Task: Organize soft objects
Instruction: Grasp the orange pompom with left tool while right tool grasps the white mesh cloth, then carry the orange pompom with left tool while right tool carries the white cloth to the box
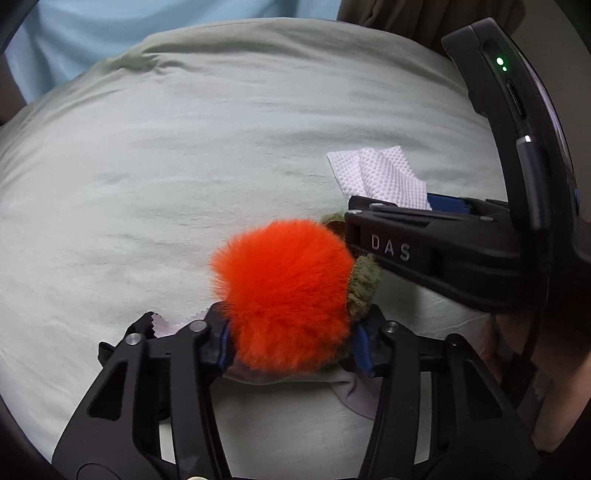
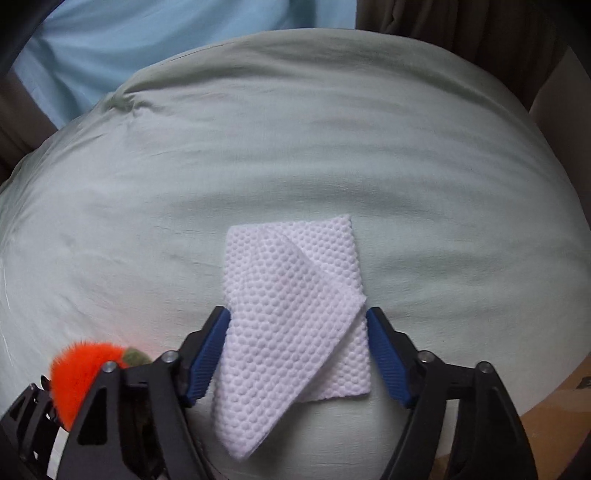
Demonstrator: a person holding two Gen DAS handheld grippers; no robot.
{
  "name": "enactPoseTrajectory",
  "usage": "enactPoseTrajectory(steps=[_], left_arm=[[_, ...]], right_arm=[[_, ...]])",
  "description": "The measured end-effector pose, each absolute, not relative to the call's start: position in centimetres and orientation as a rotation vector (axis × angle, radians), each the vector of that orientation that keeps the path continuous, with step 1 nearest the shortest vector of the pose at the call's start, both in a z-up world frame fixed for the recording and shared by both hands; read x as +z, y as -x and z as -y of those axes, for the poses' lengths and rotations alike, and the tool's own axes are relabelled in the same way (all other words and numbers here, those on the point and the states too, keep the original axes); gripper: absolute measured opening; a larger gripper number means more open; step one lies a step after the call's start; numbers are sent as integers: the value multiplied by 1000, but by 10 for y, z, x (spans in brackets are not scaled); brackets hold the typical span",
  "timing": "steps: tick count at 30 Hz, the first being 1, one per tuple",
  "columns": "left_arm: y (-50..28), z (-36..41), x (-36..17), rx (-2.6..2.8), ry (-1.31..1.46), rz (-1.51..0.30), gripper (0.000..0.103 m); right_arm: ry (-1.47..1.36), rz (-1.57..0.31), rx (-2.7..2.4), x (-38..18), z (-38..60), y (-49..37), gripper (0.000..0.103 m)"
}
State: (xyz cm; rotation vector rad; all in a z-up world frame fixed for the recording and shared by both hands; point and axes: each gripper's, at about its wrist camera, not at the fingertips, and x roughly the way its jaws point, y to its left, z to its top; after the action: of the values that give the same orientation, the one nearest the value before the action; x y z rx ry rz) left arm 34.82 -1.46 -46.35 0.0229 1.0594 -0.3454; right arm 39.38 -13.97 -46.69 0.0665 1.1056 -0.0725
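Observation:
A fluffy orange pom-pom (image 1: 286, 295) with an olive-green plush part (image 1: 364, 284) sits between the jaws of my left gripper (image 1: 291, 341), over a pale pink cloth (image 1: 351, 387). The jaws press against its sides. A folded white dimpled wipe (image 2: 291, 321) lies flat on the pale green bed sheet (image 2: 258, 147) between the blue pads (image 2: 207, 354) of my right gripper (image 2: 297, 354). The jaws stand open at the wipe's two edges. The right gripper body (image 1: 424, 247) appears in the left wrist view, just right of the pom-pom. The pom-pom (image 2: 81, 369) shows at lower left in the right wrist view.
The green sheet (image 1: 184, 166) covers a rounded cushion or mattress. A light blue surface (image 2: 147, 48) lies behind it, dark curtains (image 2: 461, 33) at back right. A cardboard box edge (image 2: 554, 424) sits at the lower right.

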Motion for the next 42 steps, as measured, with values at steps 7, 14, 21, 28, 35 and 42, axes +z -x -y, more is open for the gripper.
enactPoseTrajectory(steps=[7,14,21,28,35,42], left_arm=[[-350,8,-455,-344,27,-1066,42],[-347,-2,-429,-331,56,-1034,42],[-334,-16,-383,-320,73,-974,42],[-304,-34,-319,-308,87,-914,42],[-251,-50,-247,-308,93,-886,42],[-205,-44,-198,-342,94,-861,42]], right_arm=[[-67,-1100,-42,-460,134,-393,24],[-84,-1062,-43,-433,134,-388,18],[-99,-994,-55,-382,131,-372,18],[-119,-929,-62,-315,129,-326,18],[-168,-876,-63,-238,124,-267,18],[-213,-840,-101,-183,139,-199,18]])
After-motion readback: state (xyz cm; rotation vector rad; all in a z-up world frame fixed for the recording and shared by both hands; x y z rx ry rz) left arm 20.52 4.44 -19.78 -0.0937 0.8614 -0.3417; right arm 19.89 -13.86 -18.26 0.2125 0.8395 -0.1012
